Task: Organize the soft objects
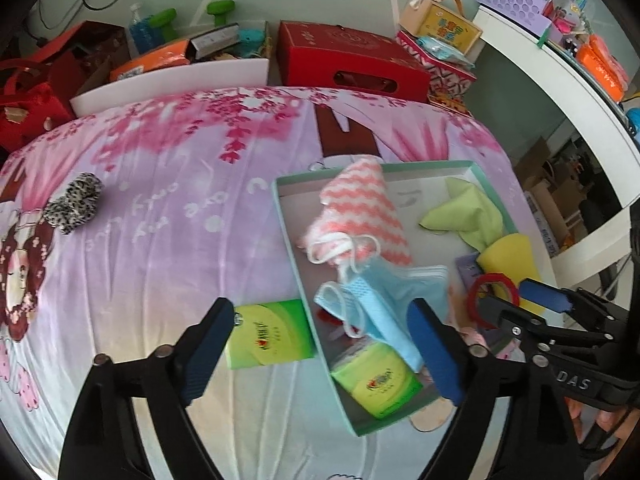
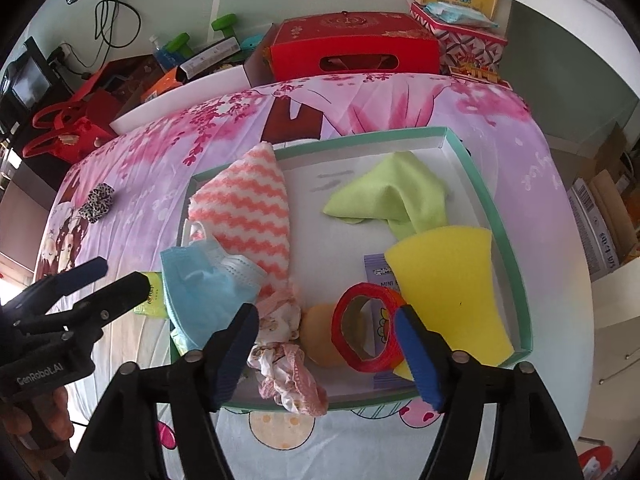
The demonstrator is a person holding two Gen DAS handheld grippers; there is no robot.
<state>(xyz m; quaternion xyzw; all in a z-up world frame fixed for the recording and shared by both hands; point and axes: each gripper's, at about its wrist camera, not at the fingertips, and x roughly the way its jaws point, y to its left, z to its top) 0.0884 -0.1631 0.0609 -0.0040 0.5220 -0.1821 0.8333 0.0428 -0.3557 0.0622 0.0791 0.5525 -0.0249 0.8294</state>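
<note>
Room: a cluttered bedroom; red gift boxes (image 2: 352,46) and bags line the far wall beyond the bed.
Surface: a bed (image 1: 160,240) under a pink and lilac flowered sheet, soft and yielding beneath everything on it.
Leopard scrunchie: a small spotted fabric ring (image 1: 74,202), alone at far left on the bed, well apart from the box. Judged light and squashy; pinch across the gathered cloth.
Green tissue pack: a flat packet (image 1: 272,334) on the sheet just left of the box wall. Judged light, with a slippery wrapper; take it across its short sides.
Left gripper (image 1: 324,354): jaws stand wide apart with nothing pressed between them, hovering over the box's near-left corner.
Box: a shallow box with a teal rim (image 2: 472,168), already holding most of the soft things.
Blue face masks: thin masks (image 2: 200,288) at the box's left, beside a second tissue pack (image 1: 376,384). Flimsy, and the loops may snag.
Striped cloth: a coral and white towel (image 2: 248,216) draped over the far-left wall. Limp; grip a fold.
Right gripper (image 2: 328,354): jaws open, holding nothing, above a frilly pink scrunchie (image 2: 288,376) at the near wall.
Red ring: a stiff-looking roll (image 2: 368,328) next to a peach-coloured round thing (image 2: 320,336).
Green cloth: a crumpled wipe (image 2: 396,192), far right.
Yellow sponge: a springy block (image 2: 448,288) at right; squeeze gently.
</note>
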